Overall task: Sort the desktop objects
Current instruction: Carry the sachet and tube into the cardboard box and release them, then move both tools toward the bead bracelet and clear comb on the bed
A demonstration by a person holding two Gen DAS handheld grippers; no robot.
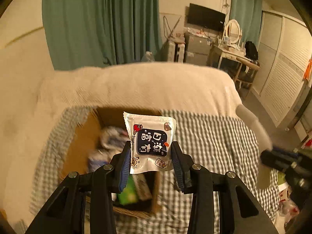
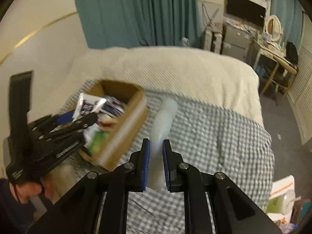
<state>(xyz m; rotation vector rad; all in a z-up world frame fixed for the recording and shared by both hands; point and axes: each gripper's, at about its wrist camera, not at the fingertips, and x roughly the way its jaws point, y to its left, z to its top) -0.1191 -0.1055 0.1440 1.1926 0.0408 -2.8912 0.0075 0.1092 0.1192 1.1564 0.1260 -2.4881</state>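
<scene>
My left gripper (image 1: 151,152) is shut on a white snack packet (image 1: 150,142) with a dark blue label and holds it above an open cardboard box (image 1: 81,136) that has several packets inside. The box (image 2: 126,120) and the left gripper (image 2: 78,117) with its packet (image 2: 85,105) also show in the right wrist view. My right gripper (image 2: 156,148) is shut on a translucent white plastic bottle (image 2: 165,115) and holds it over the checked cloth (image 2: 214,136), right of the box. The bottle (image 1: 251,122) shows blurred in the left wrist view.
The checked cloth (image 1: 214,140) lies on a cream bedspread (image 1: 146,85). Loose items, including a green-labelled container (image 2: 280,202), lie at the cloth's right edge. Green curtains (image 1: 101,23), a desk with a mirror (image 1: 232,48) and a wardrobe stand behind the bed.
</scene>
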